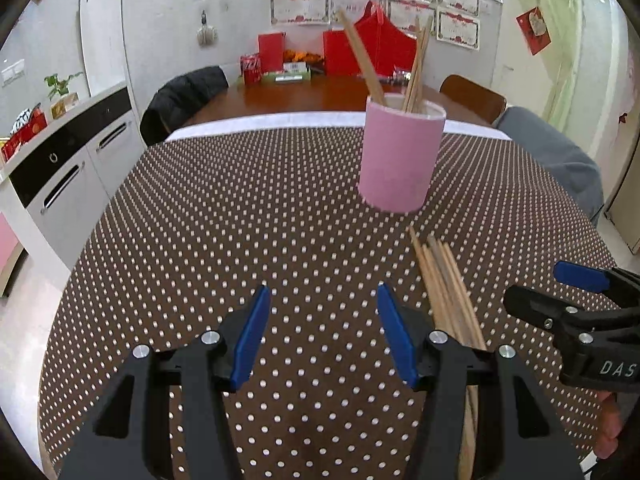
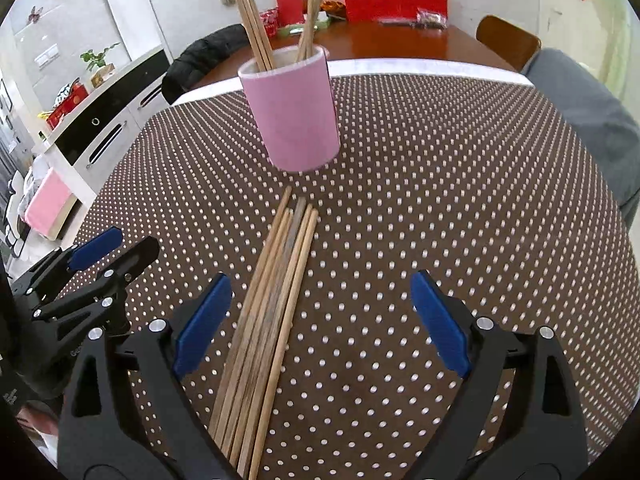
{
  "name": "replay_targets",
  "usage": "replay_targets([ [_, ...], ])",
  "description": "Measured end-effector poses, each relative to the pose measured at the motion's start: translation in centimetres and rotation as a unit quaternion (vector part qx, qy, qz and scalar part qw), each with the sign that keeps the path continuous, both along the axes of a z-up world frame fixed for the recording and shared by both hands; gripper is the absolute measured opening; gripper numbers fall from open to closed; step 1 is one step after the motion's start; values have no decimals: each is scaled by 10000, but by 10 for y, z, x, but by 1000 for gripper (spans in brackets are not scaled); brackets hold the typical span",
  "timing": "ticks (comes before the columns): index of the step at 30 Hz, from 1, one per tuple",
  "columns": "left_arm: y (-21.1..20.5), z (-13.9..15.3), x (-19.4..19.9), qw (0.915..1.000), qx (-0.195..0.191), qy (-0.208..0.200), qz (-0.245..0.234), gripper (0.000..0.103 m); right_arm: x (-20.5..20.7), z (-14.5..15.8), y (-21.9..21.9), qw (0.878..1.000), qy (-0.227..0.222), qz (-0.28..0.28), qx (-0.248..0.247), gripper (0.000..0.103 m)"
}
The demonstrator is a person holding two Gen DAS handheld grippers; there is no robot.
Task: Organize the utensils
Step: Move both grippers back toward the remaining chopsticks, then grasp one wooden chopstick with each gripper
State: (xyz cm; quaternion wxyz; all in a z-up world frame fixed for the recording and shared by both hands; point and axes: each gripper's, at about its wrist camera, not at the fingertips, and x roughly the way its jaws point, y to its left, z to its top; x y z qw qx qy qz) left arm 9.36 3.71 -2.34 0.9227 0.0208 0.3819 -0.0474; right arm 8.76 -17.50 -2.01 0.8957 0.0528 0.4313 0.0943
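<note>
- Hovering over the dotted table (image 2: 440,184), the right gripper (image 2: 320,320) has its jaws spread wide with nothing pressed between the blue pads (image 2: 202,324); the near ends of the loose chopsticks (image 2: 276,288) lie below the gap, closer to the left pad.
- The left gripper (image 1: 320,332) is also parted, about half open, over bare cloth; it holds nothing, and the chopsticks sit just off its right finger.
- The bundle lies flat near the table's near edge, tips pointing toward the pink cup (image 2: 294,116), which stands upright farther in, toward the far edge.
- That cup already holds several chopsticks leaning to either side of its rim, so the task looks partly done.
- Risks, as I judge them: a wide close on the whole bundle may pinch only some sticks and scatter the rest.
- Because the sticks lie flat on cloth, the pads could snag the fabric and drag it, shifting the cup.
- The cup looks light and tall; a knock from a carried stick or from those leaning out could tip it.
- With both grippers so near each other, they could collide.
</note>
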Motion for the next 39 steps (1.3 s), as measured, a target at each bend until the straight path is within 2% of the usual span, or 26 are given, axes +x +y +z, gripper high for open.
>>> replay_targets([
  [5,3,-11,-2,9999,-73,123,-66,56,-8,-11,4,9992,-186,-149,-330,89],
  [9,2,-18,-5,9997,-108,194,-120,56,-7,-21,6,9995,-128,-74,-277,89],
  [16,-2,-31,-6,9990,-106,357,-232,56,4,-40,8,9975,140,-261,-642,89],
  [26,-3,-34,-1,9980,-211,464,-381,56,19,-45,17,9940,155,-343,-1025,91],
  [27,-4,-34,-2,9979,-226,469,-392,56,21,-45,16,9950,161,-292,-939,82],
  [28,-4,-34,-1,9977,-250,482,-410,56,21,-44,14,9961,84,-255,-837,51],
  [30,-7,-32,1,9972,-295,511,-461,56,20,-40,11,9967,-43,-219,-776,12],
  [33,-13,-30,3,9954,-415,590,-636,56,21,-39,5,9983,-20,-158,-561,7],
  [39,-32,-29,9,9920,-519,735,-890,56,21,-40,-11,9998,-45,-99,-150,7],
])
